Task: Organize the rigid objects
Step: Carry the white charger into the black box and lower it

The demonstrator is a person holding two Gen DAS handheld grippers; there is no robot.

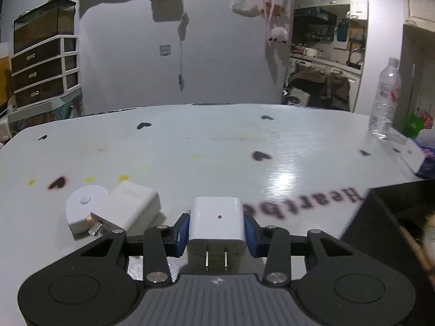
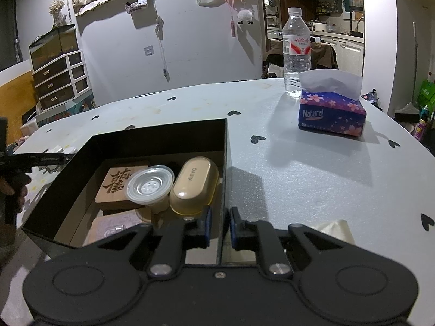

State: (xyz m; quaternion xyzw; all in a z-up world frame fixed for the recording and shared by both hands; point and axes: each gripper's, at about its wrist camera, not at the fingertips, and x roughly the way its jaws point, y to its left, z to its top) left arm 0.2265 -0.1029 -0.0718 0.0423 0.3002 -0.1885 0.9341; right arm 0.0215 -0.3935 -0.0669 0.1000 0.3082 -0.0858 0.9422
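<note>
My left gripper (image 1: pixel 216 219) is shut on a white wall charger (image 1: pixel 216 225), blue pads pressed on both its sides, prongs pointing back at the camera. Just left of it on the table lie a white power adapter (image 1: pixel 133 206), a round white tape measure (image 1: pixel 84 206) and a small metal piece (image 1: pixel 95 226). The black box (image 2: pixel 163 141) holds a wooden character block (image 2: pixel 117 184), a clear lidded cup (image 2: pixel 149 186) and a beige KINYO case (image 2: pixel 194 184). My right gripper (image 2: pixel 220 225) is shut on the box's right wall, one finger inside and one outside.
A water bottle (image 2: pixel 296 46) and a blue tissue box (image 2: pixel 331 114) stand at the table's far right. A crumpled tissue (image 2: pixel 334 229) lies by my right gripper. The box corner (image 1: pixel 394 217) is right of the left gripper. A hand (image 2: pixel 11 187) shows at the left edge.
</note>
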